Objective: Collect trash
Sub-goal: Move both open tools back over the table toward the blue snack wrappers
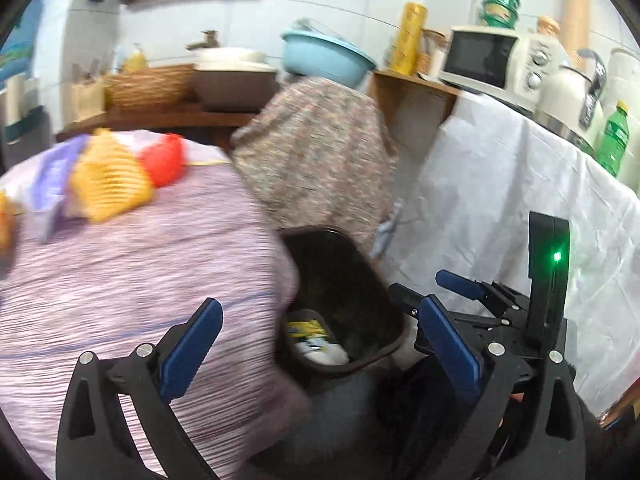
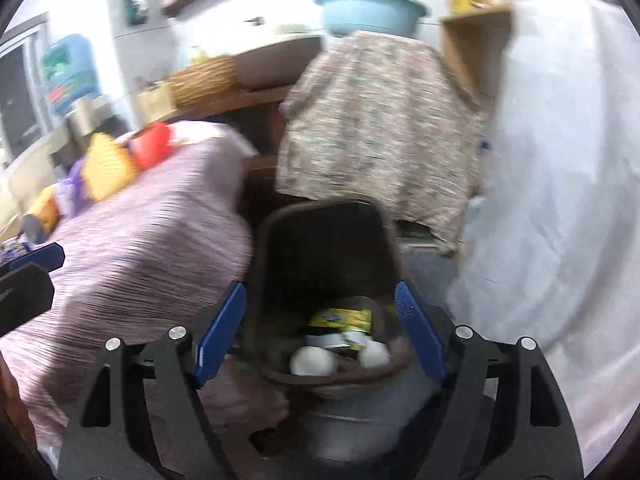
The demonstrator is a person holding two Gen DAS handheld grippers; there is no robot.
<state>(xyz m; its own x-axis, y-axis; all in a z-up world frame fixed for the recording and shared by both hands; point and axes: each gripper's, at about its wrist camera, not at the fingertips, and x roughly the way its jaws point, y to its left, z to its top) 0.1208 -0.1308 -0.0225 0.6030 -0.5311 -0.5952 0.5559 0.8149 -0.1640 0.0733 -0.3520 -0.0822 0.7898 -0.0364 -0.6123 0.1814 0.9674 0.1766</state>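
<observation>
Both tools stand wide open and hold nothing: our right tool hovers right above the dark brown plastic waste bin, its blue pads framing the bin's mouth, and our left tool hangs just beside it, over the edge of the bench. Inside the bin we can see a yellow printed wrapper, two white rounded objects that may be crumpled paper or eggshells, and some darker scraps too blurred to name. So part of the collecting looks done, as we judge it. Outward from the bin, the bench draped in a pink-and-white striped cloth carries more loose things near its far edge: an orange-yellow ridged packet, a red rounded plastic piece just beside it, and a purple wrapper. If these count as trash, they are what is left, and they lie well apart from the bin. Beyond stand a floral-covered stand, a light blue plastic basin and a cream microwave oven on a white-draped bench.
</observation>
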